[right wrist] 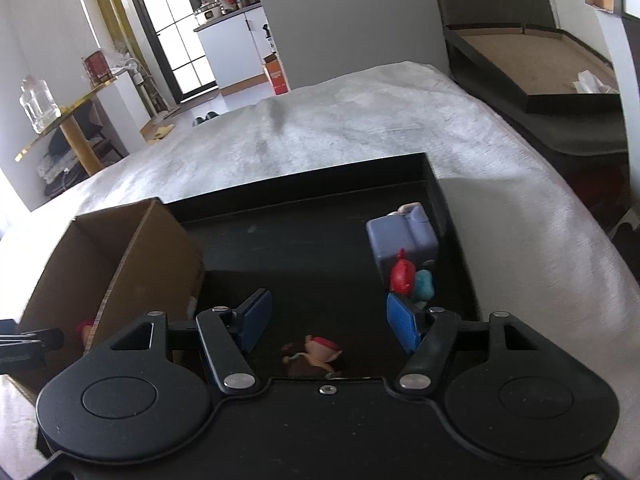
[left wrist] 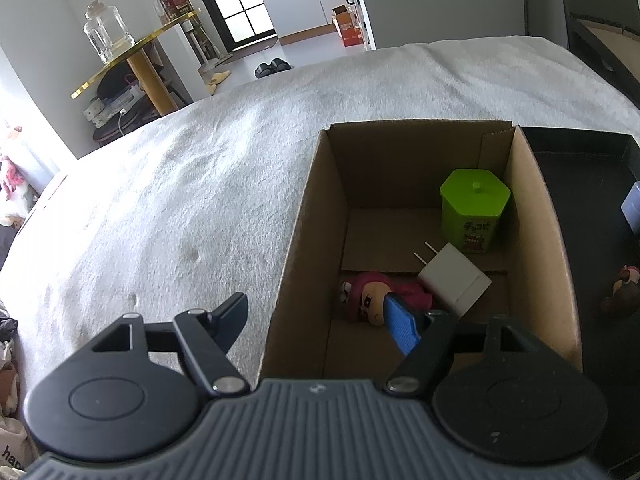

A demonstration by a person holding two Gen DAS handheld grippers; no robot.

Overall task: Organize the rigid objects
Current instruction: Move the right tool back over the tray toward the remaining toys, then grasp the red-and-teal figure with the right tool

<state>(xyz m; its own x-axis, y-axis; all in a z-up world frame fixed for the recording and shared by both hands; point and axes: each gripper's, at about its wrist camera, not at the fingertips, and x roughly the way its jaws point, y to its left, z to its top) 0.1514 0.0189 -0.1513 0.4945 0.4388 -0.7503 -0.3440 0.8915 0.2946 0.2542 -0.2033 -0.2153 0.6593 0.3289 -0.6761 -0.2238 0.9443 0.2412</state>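
You are between picks: your right gripper point(right wrist: 328, 320) hangs over the black tray point(right wrist: 434, 184) with its jaws apart and nothing between the pads, while the small brown figure with the red cap point(right wrist: 316, 354) lies on the tray floor just below and ahead of them. That figure appears to be the next item; the move calls for lowering squarely over it, closing across its body, then carrying it over the wall into the cardboard box point(left wrist: 548, 240) touching the tray's left side. Your left gripper point(left wrist: 320, 316) straddles the box's near left wall, one finger outside over the white bedcover point(left wrist: 180, 200), the blue-padded one inside; its jaws stand wide and grip nothing. Box contents: a green lidded canister point(left wrist: 474, 210) upright in the far right corner, a white plug adapter point(left wrist: 454, 280) lying mid-floor, a pink plush doll point(left wrist: 372, 300) at the near end. Tray contents besides the figure: a pale blue box point(right wrist: 400, 236) and a red-and-teal toy point(right wrist: 412, 280) along the right wall.
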